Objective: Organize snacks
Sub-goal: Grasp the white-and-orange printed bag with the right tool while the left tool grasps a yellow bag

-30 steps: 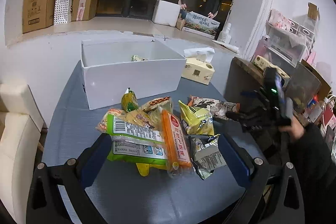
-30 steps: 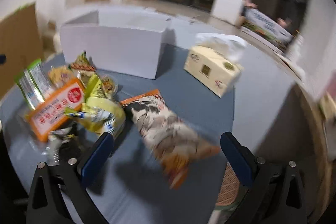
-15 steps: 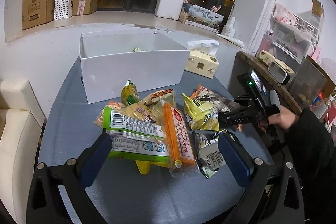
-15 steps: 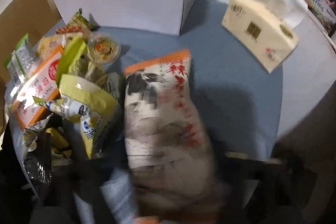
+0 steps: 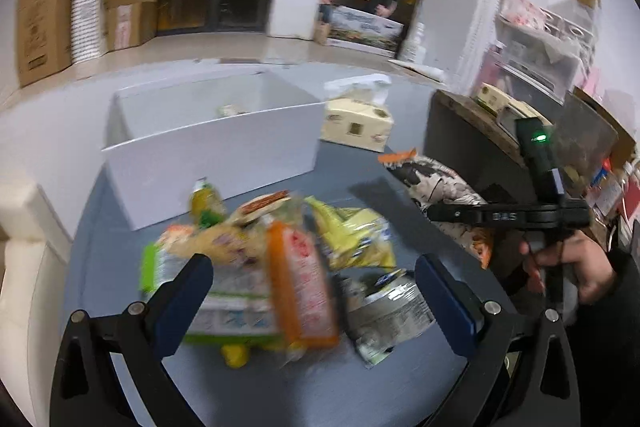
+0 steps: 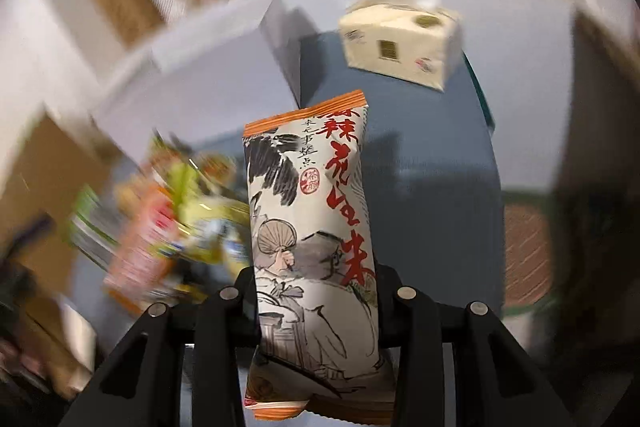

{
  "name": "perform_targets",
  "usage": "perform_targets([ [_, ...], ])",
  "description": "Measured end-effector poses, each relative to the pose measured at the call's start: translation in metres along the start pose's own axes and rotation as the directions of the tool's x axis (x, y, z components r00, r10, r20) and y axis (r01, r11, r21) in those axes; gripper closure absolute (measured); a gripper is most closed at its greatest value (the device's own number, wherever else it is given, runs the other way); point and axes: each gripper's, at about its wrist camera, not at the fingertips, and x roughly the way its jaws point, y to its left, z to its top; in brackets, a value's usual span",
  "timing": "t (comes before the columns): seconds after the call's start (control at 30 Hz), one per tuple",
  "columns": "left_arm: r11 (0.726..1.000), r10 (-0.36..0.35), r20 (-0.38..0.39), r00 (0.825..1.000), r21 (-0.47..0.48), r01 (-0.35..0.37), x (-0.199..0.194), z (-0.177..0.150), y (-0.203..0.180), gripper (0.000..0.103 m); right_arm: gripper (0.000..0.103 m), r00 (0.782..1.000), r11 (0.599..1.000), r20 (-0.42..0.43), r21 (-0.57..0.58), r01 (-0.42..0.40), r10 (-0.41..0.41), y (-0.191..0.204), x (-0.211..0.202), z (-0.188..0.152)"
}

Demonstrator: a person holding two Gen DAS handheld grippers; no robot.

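Your right gripper (image 6: 316, 311) pointed steeply down, jaws closing, pinching ink-drawing snack bag (image 6: 312, 227) at lower half, bag lifted over table's right edge (image 6: 490, 147). Your left gripper (image 5: 316, 291) hovered over snack pile (image 5: 280, 267) at table's near edge, jaws spread, nothing between. White box (image 5: 216, 147) sat at far edge, tissue box (image 5: 356, 123) beside it. Bare tabletop lay between bag and tissue box.
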Motion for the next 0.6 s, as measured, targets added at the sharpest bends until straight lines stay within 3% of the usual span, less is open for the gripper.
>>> perform_targets([
  [0.3, 0.994, -0.001, -0.103, 0.995, 0.109, 0.012, 0.070, 0.028, -0.053, 0.000, 0.062, 0.984, 0.993, 0.173, 0.106, -0.058, 0.039, -0.002, -0.072, -0.039],
  [0.6, 0.991, 0.066, -0.255, 0.965, 0.131, -0.033, 0.140, 0.020, -0.067, 0.000, 0.062, 0.982, 0.987, 0.189, 0.151, -0.049, 0.020, -0.018, -0.073, -0.053],
])
